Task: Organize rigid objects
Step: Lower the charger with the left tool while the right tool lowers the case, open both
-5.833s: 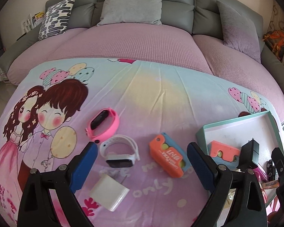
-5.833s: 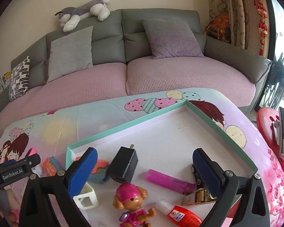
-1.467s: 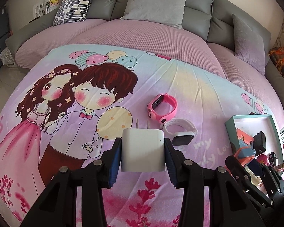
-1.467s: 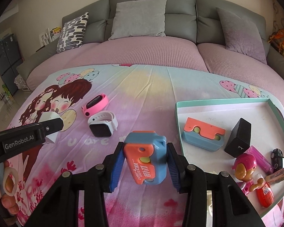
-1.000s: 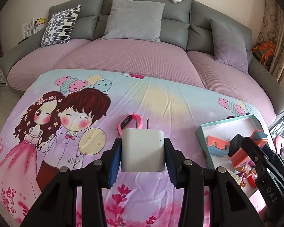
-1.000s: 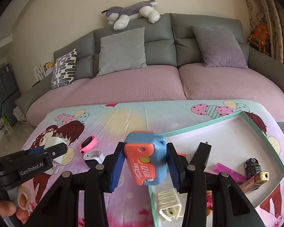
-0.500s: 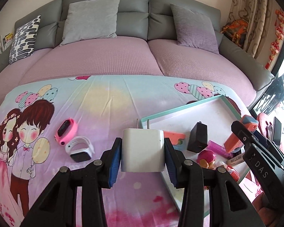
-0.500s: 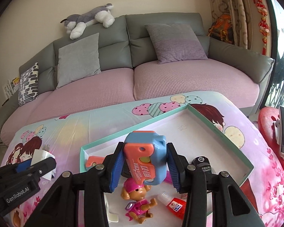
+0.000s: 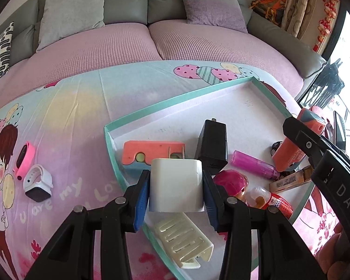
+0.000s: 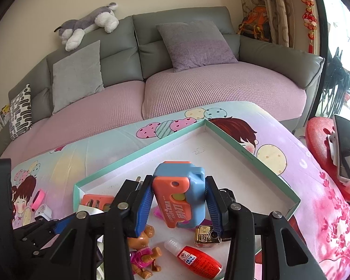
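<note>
Left gripper (image 9: 176, 200) is clamping the white charger (image 9: 176, 184), prongs pointing away, over the teal tray's (image 9: 175, 99) near-left corner. Right gripper (image 10: 178, 210) is clamping the orange-blue sharpener (image 10: 180, 198), upright, above the tray's middle.

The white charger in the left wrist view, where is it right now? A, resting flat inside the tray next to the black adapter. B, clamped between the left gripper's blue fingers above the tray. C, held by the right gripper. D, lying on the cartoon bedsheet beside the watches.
B: the white charger sits squeezed between the left gripper and its blue fingers, above the teal-rimmed tray.
</note>
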### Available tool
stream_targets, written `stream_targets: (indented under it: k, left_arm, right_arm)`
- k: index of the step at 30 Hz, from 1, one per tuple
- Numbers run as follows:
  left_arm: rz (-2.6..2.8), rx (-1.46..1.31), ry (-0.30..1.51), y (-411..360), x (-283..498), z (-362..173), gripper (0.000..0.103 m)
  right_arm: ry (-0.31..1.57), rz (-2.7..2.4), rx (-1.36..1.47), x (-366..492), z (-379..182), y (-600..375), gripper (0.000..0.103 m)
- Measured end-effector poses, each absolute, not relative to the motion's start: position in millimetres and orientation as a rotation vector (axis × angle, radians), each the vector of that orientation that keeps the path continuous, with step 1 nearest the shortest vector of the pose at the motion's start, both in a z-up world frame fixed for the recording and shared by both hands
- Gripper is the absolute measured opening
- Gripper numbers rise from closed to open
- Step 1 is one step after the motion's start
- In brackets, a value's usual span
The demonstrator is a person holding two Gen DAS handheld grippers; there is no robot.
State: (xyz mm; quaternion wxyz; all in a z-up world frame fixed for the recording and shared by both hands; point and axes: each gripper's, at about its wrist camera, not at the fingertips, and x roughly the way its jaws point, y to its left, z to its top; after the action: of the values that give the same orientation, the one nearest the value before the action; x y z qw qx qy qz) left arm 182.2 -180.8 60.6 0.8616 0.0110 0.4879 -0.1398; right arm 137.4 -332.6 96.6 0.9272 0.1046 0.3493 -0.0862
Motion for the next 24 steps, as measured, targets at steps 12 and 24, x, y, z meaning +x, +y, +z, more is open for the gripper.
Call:
stream_targets:
  k: [12, 24]
  left_arm:
    - [-0.278, 0.016, 1.026, -176, 184, 55, 0.046]
    - [-0.248, 0.007, 0.99, -160, 181, 66, 0.059]
  right_arm:
    - [0.754, -0.185, 0.174, 143, 86, -326, 0.047]
    - [0.757, -0.195, 0.14, 144, 86, -320, 0.05]
